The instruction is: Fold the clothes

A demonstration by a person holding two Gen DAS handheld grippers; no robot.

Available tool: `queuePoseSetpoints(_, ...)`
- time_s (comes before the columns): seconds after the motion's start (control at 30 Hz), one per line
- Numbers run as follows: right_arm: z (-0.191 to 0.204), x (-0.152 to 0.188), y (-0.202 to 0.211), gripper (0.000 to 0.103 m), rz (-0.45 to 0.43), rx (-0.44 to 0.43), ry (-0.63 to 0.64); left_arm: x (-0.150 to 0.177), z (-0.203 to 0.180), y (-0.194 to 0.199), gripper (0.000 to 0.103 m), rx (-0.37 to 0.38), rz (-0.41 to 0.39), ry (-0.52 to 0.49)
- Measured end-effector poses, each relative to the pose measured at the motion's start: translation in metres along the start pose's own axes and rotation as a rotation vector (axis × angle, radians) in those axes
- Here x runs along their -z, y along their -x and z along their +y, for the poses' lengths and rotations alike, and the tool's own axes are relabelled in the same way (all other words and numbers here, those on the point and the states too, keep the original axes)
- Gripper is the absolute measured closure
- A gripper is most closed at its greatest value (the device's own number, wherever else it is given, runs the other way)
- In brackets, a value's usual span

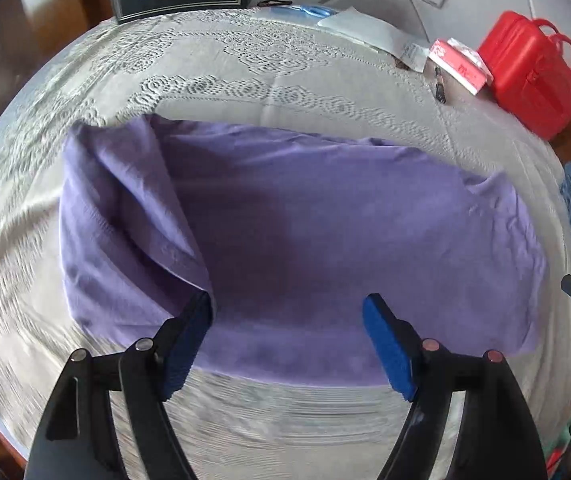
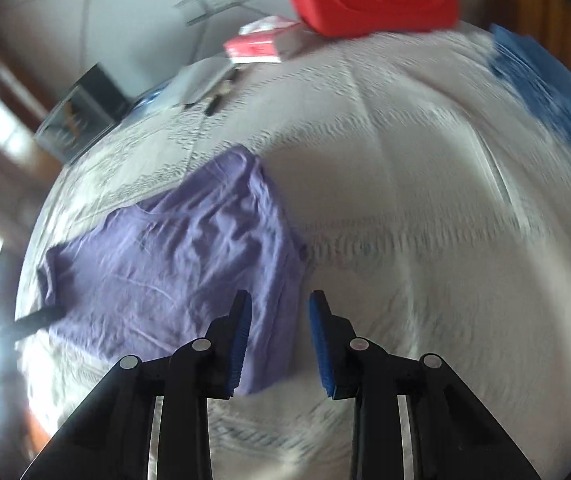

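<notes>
Purple garment is lying flat-ish on the desk, on top of a white lace tablecloth, and it looks partly folded already: in the left wrist view the side at 9 o'clock is flipped over onto the body as a thick flap with a raised crease. Left gripper hangs over the near hem with its jaws wide apart and nothing between them; the left blue pad sits right at the flap's lower corner, but I can't tell if it's touching. Right gripper is also open, a bit narrower, empty, sitting just above the near edge of the cloth at about 6 o'clock in its own view, which is pretty smeared. My guess is we're between folds, so one side is in and the other side, out toward 3 o'clock in the left view, is next. That'd call for dropping onto that edge, pinching both layers and carrying it across evenly so it doesn't bunch. Red case and a small red-and-white box sit well clear at 2 o'clock.
</notes>
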State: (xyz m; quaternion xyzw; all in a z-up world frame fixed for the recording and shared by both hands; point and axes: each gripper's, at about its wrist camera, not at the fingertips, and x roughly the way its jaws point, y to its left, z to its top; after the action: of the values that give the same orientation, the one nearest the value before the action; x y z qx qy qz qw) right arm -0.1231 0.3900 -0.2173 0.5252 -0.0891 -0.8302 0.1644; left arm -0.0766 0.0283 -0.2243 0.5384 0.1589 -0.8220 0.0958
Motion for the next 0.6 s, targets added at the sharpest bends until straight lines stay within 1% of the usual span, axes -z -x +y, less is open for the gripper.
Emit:
queuePoseSetpoints(0.1, -0.018, -0.035, -0.005, 0.073, 0.038, -0.117, 0.211, 0.022, -0.040, 0.007, 0.025, -0.043, -0.046, 0.098)
queuePoseSetpoints(0.17, -0.028, -0.056, -0.012, 0.071, 0.071, -0.204, 0.350, 0.035, -0.062, 0.011, 0.025, -0.078, -0.073, 0.162)
queuePoseSetpoints(0.23, -0.038, -0.069, -0.018, 0.071, 0.115, -0.250, 0.426, 0.039, -0.057, 0.015, 0.025, -0.149, -0.078, 0.213)
queuePoseSetpoints(0.3, -0.048, -0.077, -0.021, 0.071, 0.156, -0.274, 0.458, 0.042, -0.052, 0.018, 0.025, -0.221, -0.082, 0.264)
queuePoseSetpoints(0.37, -0.058, -0.080, -0.018, 0.070, 0.174, -0.326, 0.460, 0.046, -0.047, 0.022, 0.025, -0.292, -0.087, 0.315)
queuePoseSetpoints(0.4, -0.063, -0.081, -0.016, 0.070, 0.180, -0.347, 0.460, 0.048, -0.042, 0.024, 0.025, -0.313, -0.091, 0.342)
queuePoseSetpoints(0.47, -0.071, -0.083, -0.016, 0.070, 0.183, -0.365, 0.465, 0.054, -0.026, 0.027, 0.025, -0.302, -0.088, 0.397)
queuePoseSetpoints(0.53, -0.076, -0.084, -0.016, 0.070, 0.190, -0.396, 0.454, 0.059, -0.019, 0.028, 0.025, -0.314, -0.079, 0.429)
queuePoseSetpoints(0.6, -0.074, -0.083, -0.020, 0.070, 0.213, -0.406, 0.456, 0.061, -0.019, 0.029, 0.025, -0.330, -0.076, 0.442)
